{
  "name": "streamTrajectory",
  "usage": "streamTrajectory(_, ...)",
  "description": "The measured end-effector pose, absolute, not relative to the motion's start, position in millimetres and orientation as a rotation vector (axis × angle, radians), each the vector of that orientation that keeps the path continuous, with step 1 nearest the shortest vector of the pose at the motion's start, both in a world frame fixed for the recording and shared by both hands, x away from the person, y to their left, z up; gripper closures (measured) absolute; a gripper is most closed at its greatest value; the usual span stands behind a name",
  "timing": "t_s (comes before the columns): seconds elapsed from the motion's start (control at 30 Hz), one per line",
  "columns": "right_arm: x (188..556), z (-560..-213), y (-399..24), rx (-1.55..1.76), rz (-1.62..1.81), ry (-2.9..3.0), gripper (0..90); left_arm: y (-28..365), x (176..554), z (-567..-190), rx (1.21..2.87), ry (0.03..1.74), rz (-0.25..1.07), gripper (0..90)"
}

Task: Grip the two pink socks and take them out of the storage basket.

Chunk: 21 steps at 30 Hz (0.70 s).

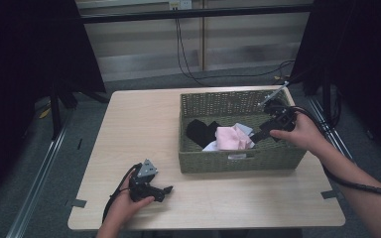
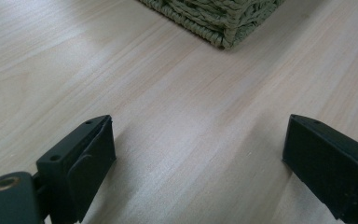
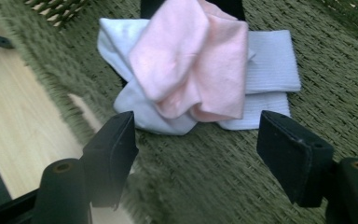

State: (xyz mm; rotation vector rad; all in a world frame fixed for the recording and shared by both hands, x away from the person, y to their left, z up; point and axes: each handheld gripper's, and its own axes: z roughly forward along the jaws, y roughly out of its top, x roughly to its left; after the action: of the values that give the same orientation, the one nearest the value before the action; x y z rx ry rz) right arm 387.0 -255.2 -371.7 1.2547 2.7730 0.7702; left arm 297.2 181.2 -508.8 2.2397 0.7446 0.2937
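Pink cloth (image 3: 193,65), lying atop white cloth (image 3: 268,63) in the woven basket (image 1: 238,159), is the apparent target. At left, the left gripper (image 1: 164,190) rests idle on the table (image 1: 139,119), fingers spread. At right, the right gripper (image 3: 196,154) hovers near the bundle, fingers spread, apparently to pick it. No readable writing.

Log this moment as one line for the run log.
right gripper open over pink cloth in basket | left gripper open, resting on table
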Motion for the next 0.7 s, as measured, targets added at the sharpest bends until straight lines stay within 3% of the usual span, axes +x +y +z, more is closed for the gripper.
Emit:
streamTrajectory(0.4,409,-399,-252,1.302,0.706,2.795,34.8,181,297,-509,2.238,0.744,0.299,8.5)
streamTrajectory(0.7,418,-416,-246,1.295,0.67,2.804,32.7,181,297,-509,2.236,0.747,0.291,8.4)
